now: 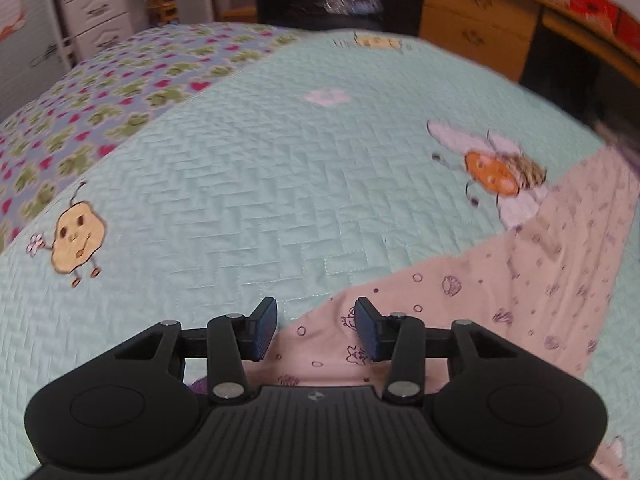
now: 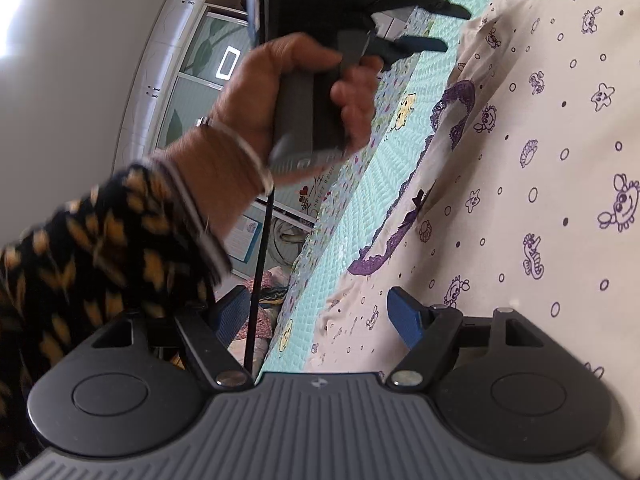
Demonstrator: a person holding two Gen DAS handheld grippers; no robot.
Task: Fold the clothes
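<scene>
Beside the pink garment, a mint quilt spreads unobstructed.

The pink garment runs off the frame; far shelves blur.

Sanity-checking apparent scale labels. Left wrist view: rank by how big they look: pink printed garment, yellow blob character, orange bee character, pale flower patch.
1. pink printed garment, by far the largest.
2-3. yellow blob character and orange bee character (with wings): look alike, not ranked; fisheye distortion and differing nearness.
4. pale flower patch, smallest, though farthest from the camera.
</scene>
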